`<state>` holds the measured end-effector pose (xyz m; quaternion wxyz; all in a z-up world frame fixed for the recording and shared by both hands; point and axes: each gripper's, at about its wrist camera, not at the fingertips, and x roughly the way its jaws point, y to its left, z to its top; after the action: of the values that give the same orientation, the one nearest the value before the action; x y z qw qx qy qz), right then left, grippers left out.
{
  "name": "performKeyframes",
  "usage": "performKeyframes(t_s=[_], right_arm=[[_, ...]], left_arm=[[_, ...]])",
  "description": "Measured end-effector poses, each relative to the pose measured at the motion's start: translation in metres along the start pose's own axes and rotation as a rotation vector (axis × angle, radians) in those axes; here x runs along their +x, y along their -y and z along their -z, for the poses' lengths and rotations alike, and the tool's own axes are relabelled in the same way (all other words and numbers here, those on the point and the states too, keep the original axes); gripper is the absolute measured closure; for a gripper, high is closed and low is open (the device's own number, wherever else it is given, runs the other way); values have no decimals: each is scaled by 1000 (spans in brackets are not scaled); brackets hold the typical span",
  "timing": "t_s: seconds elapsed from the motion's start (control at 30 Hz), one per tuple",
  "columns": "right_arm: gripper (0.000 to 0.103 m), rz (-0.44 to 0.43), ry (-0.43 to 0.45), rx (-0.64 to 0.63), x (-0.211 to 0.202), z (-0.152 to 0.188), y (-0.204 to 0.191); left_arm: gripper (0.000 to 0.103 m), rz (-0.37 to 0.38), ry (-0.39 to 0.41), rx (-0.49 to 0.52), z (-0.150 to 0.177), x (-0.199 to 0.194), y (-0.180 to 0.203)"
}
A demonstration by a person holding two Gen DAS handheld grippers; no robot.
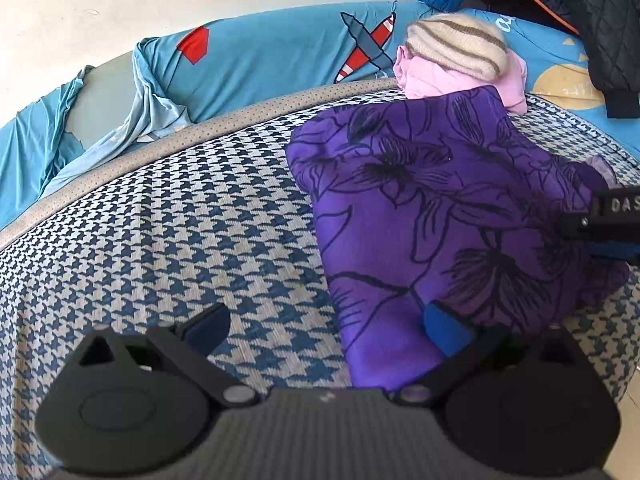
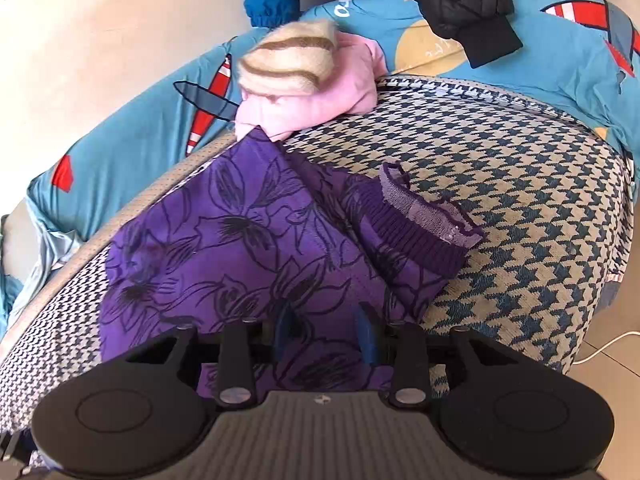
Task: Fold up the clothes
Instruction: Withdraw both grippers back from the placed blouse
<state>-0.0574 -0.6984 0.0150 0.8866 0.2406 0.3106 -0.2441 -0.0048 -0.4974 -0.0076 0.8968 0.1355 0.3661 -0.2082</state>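
Note:
A purple garment [image 1: 440,208] with a dark flower print lies partly folded on a blue-and-white houndstooth cushion [image 1: 180,208]. My left gripper [image 1: 326,328] is open wide at the garment's near left edge, its right fingertip [image 1: 444,332] on the cloth and its left one over bare cushion. The right gripper [image 1: 600,236] comes in from the right edge, low over the garment. In the right wrist view the purple garment [image 2: 240,248] fills the middle, its ribbed cuff [image 2: 424,216] turned up. My right gripper [image 2: 326,334] stands open with a narrow gap, and flat purple cloth shows between its fingers.
Behind the garment sit a folded pink piece [image 1: 424,80] and a cream striped knit [image 1: 456,48]. A blue airplane-print sheet [image 1: 260,60] covers the bed beyond the cushion [image 2: 520,200]. A black quilted jacket [image 2: 460,0] hangs at the back. A white cable [image 2: 612,340] lies on the floor.

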Motion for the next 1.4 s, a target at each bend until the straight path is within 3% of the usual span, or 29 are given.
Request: performKeyframes(t_s=[0.33, 0.53, 0.77, 1.0, 1.4], right_arm=[[71, 47, 20, -70, 4, -1, -11], [56, 20, 12, -76, -13, 1, -12], [28, 28, -12, -108, -33, 7, -24], [13, -4, -46, -93, -47, 10, -29], [10, 75, -78, -95, -69, 22, -23]], left_arm=[[0, -26, -21, -11, 3, 1, 5], [0, 52, -104, -127, 1, -6, -16], [0, 40, -107, -59, 12, -31, -9], [0, 21, -95, -8, 25, -59, -5], [0, 29, -112, 38, 39, -78, -7]])
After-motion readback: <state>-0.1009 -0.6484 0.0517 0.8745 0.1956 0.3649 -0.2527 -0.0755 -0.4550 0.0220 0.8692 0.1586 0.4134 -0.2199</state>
